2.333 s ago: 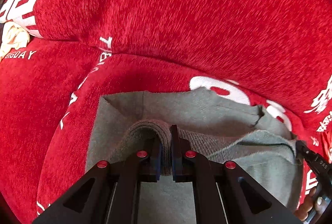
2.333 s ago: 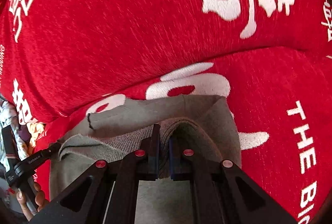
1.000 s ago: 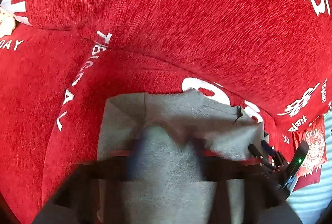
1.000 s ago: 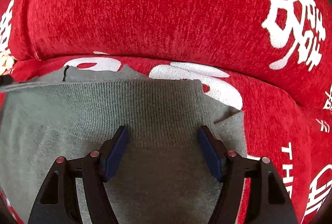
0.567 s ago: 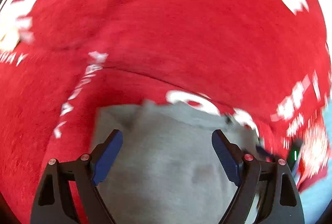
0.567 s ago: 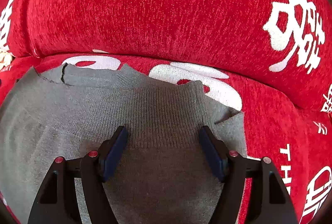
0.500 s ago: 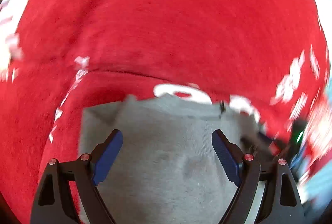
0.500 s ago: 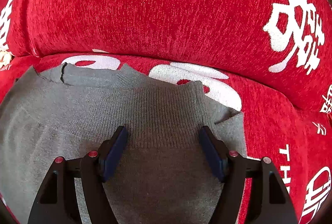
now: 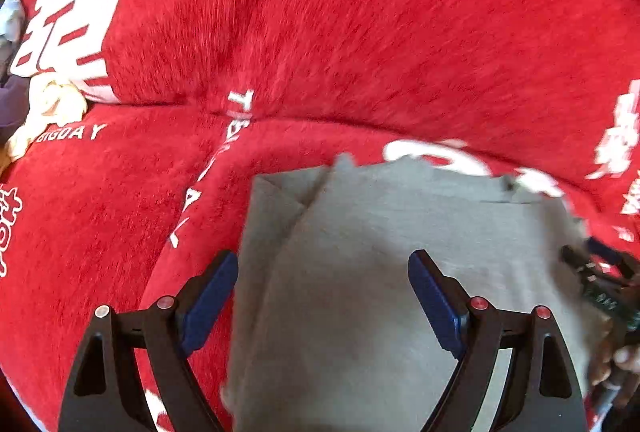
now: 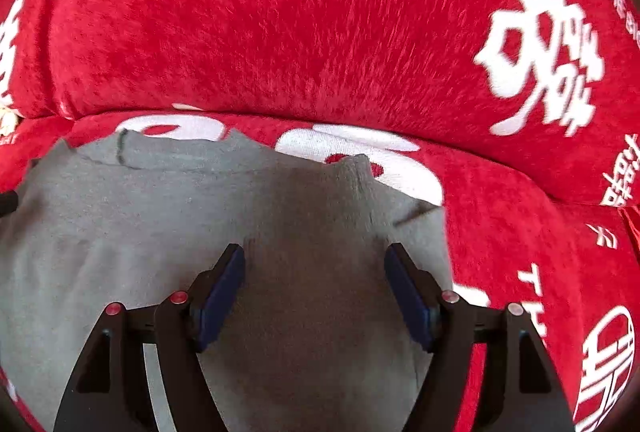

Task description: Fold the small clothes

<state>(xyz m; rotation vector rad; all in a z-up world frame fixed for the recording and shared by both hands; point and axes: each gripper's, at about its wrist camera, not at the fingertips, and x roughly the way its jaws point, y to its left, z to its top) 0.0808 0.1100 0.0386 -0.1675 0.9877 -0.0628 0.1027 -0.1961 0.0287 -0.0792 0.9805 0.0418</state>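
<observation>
The grey knit garment (image 10: 304, 244) lies folded and flat on the seat of a red sofa (image 10: 280, 15) with white lettering, its far edge near the crease below the backrest. The left tongs (image 9: 323, 294) hang over it wide open, gripping nothing. The right tongs (image 10: 314, 286) are open and empty too. A hand (image 9: 618, 362) shows at the right edge of the left view, blurred, probably holding the other tool.
</observation>
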